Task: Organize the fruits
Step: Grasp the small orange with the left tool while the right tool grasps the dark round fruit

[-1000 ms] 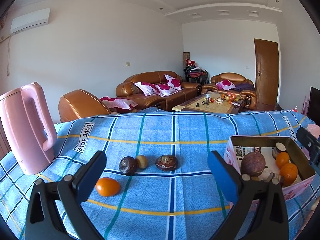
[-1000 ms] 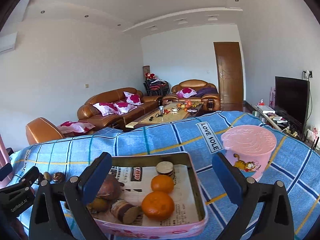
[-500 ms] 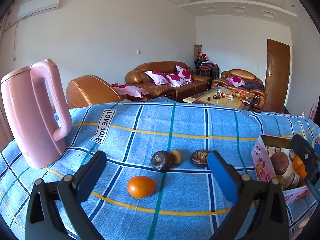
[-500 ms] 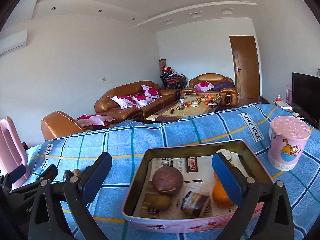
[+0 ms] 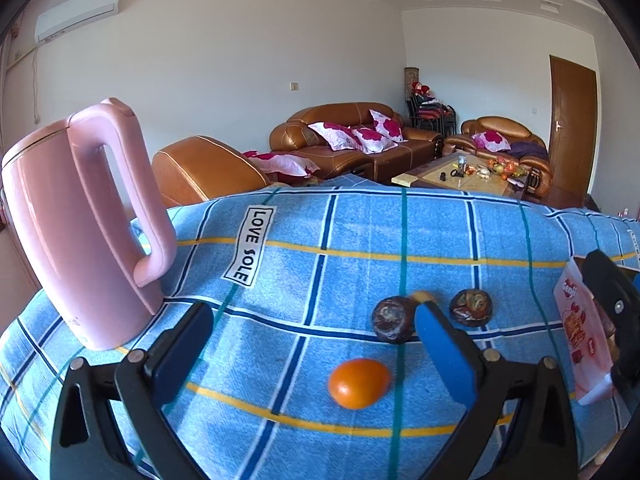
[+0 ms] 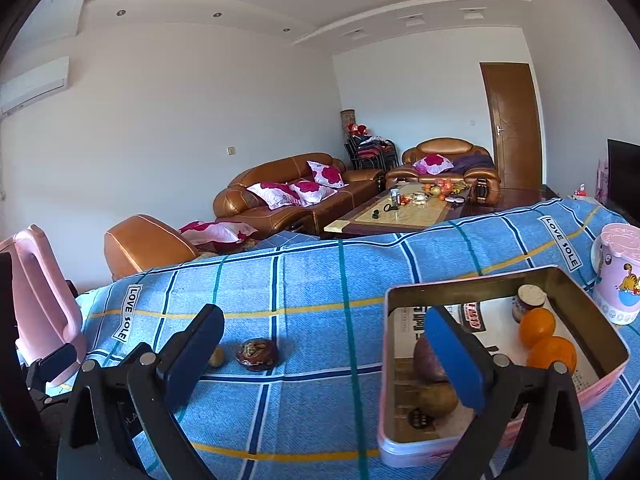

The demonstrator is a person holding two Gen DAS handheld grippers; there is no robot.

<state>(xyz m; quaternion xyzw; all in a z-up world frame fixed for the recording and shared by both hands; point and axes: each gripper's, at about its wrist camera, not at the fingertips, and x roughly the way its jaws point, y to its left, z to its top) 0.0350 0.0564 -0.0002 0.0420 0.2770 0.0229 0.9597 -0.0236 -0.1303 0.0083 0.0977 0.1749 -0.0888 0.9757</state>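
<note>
Now | left tongs (image 5: pixel 312 340) apart, level above orange (image 5: pixel 359 382) | right tongs (image 6: pixel 324 344) apart, seemingly beside tin (image 6: pixel 472 282)

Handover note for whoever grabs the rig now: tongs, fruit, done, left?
Left tongs: open, empty, over the cloth near the loose orange.
Right tongs: open, empty, beside the tin box.
Done: two oranges, a large brown fruit and a few other pieces in the box.
Left: the orange, two dark wrinkled fruits and a small tan one between them.
</note>
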